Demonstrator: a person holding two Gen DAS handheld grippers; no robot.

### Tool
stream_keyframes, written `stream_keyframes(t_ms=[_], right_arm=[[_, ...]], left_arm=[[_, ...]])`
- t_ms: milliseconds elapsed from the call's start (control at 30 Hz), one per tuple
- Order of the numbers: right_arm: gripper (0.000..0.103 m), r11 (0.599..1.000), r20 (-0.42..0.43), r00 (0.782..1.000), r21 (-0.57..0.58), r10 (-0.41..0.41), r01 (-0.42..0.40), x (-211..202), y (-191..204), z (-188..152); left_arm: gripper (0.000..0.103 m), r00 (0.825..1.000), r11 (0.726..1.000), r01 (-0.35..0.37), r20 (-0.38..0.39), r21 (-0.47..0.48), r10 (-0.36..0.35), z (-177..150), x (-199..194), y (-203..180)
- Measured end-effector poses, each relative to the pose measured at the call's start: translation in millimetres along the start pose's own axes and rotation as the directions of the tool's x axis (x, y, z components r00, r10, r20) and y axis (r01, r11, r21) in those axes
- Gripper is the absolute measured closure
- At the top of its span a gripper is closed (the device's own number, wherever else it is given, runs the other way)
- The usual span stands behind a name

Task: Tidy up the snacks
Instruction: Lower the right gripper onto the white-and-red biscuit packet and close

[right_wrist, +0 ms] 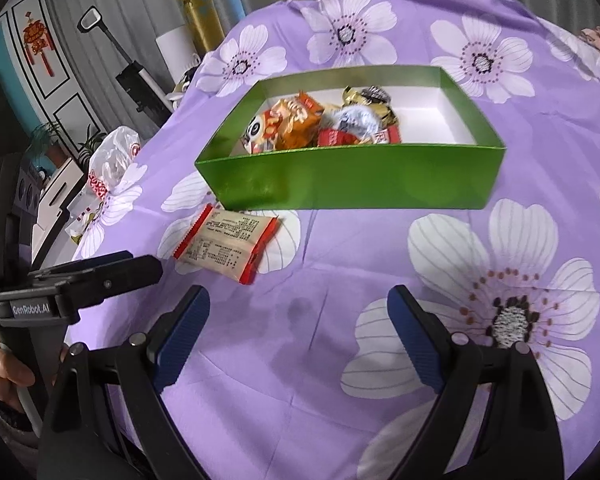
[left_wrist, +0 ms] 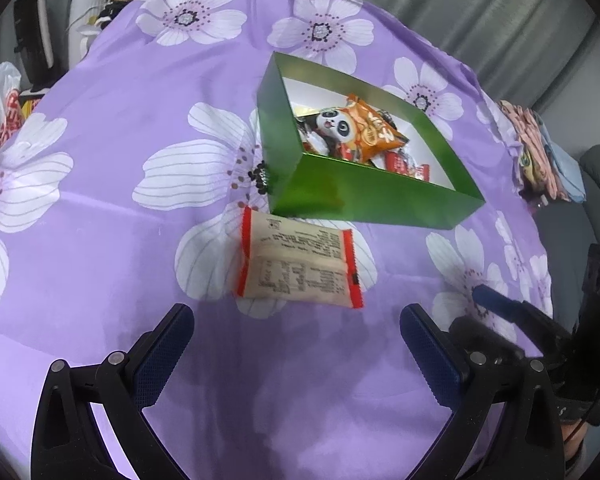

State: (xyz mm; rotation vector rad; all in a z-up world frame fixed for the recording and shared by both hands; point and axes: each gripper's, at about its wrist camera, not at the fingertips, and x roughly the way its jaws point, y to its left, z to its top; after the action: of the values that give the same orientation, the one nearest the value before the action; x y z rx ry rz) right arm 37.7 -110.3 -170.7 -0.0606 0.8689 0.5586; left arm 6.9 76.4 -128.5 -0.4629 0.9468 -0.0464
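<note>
Most snacks sit inside the green box (right_wrist: pixel 352 184); one red-edged packet (left_wrist: pixel 298 266) lies just outside it; both grippers' jaws wide, empty

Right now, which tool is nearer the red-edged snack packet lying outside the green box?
Left. The left tool sits open just short of the snack packet; the right tool is off to the packet's right, farther away.
</note>
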Motion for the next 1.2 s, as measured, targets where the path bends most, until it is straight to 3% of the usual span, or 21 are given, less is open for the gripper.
stream_keyframes(t_ms=[600, 1067, 1133, 1200], right_arm=[[0.013, 0.997, -0.058, 0.997, -0.052, 0.058, -0.061, 50, 19, 12], [0.034, 0.986, -0.075, 0.989, -0.094, 0.127, -0.134, 75, 33, 13], [0.034, 0.985, -0.075, 0.989, -0.104, 0.131, -0.139, 78, 35, 13], [0.035, 0.984, -0.072, 0.988, -0.104, 0.140, -0.147, 80, 37, 13]], left_arm=[[0.001, 0.998, 0.998, 0.064, -0.023, -0.009, -0.064, 25, 32, 20], [0.001, 0.992, 0.991, 0.120, -0.036, 0.056, -0.118, 28, 46, 19], [0.011, 0.990, 0.989, 0.139, -0.038, 0.054, -0.137, 27, 47, 19], [0.014, 0.990, 0.989, 0.137, -0.039, 0.053, -0.135, 27, 49, 18]])
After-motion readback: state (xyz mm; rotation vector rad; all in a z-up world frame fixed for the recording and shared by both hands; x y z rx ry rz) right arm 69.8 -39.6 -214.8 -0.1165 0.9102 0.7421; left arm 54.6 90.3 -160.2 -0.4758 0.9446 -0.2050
